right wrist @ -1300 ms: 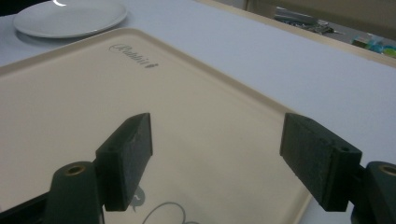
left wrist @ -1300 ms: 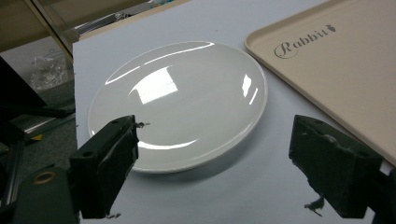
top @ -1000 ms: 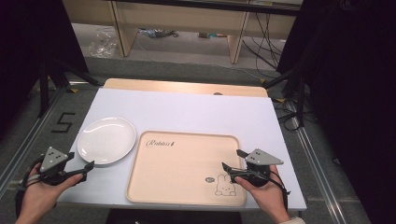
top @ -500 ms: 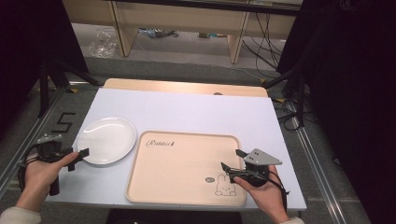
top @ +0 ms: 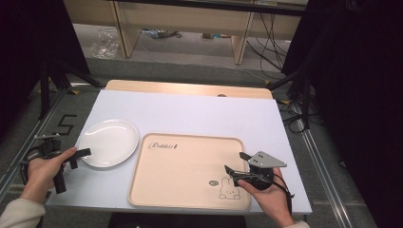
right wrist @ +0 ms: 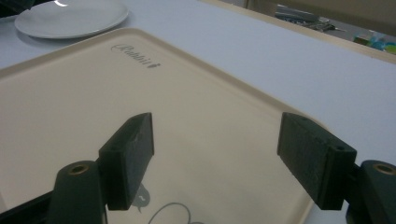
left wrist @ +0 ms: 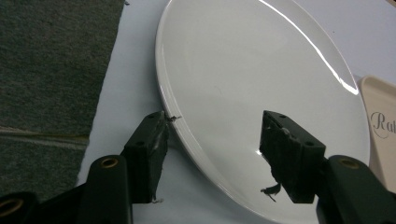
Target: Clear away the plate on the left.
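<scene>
Left tool (left wrist: pixel 212 149) straddled the glossy round white plate's (left wrist: pixel 243 79) rim, jaws wide; right tool (right wrist: pixel 224 163) gaped over the smooth beige tray (right wrist: pixel 70 112).

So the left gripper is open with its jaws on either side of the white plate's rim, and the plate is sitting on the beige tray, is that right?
Not quite. The white plate sits on the white table cover, beside the beige tray, not on it; the high view shows this. The rest holds: the left gripper is open, jaws on either side of the plate's rim.
</scene>
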Tool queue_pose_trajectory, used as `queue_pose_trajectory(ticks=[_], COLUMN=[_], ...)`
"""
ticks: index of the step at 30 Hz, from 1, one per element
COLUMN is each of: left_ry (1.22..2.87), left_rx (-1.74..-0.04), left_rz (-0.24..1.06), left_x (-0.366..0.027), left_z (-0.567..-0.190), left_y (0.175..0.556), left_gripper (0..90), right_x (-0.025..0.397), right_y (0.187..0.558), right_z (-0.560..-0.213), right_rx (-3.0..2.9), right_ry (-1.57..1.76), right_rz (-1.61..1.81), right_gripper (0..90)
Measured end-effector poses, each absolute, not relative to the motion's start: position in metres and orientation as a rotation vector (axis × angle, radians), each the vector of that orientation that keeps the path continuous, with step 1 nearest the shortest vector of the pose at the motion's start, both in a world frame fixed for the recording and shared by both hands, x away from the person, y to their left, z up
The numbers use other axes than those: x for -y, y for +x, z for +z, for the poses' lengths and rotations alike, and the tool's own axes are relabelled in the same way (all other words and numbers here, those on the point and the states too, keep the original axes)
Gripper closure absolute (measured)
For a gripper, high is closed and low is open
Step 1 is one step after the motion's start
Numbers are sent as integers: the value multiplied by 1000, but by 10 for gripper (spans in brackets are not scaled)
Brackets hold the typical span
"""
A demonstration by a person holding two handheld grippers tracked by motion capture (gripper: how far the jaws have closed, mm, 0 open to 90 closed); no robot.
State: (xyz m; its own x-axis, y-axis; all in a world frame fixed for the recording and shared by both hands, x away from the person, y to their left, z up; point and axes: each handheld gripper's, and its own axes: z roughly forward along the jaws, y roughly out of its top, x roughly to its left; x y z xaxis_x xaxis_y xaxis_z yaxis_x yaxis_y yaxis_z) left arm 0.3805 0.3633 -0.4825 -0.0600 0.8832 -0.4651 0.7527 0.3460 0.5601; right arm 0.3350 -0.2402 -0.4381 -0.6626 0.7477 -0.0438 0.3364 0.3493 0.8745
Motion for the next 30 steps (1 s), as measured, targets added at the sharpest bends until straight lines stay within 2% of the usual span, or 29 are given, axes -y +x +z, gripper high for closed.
queue_pose_trajectory(ticks=[3,9,19,24,30], left_ry=[1425,1267,1164,1153,1184], left_rx=[-1854,-1895,-1909,-1897,-1874], left_rz=[187,40,-49,-61,-12], left_x=[-364,-372,-380,-383,-383], left_z=[-484,-492,-498,-501,-505], left_y=[381,382,384,383,380], left_gripper=[442,504,600,655,739], right_x=[239,239,240,240,240], right_y=[333,333,336,336,336], right_z=[-438,-438,-438,-439,-439], right_rx=[-2183,-2183,-2188,-2185,-2186], right_ry=[987,988,938,956,972], right_rz=[1261,1261,1241,1256,1248], right_gripper=[280,278,277,277,277])
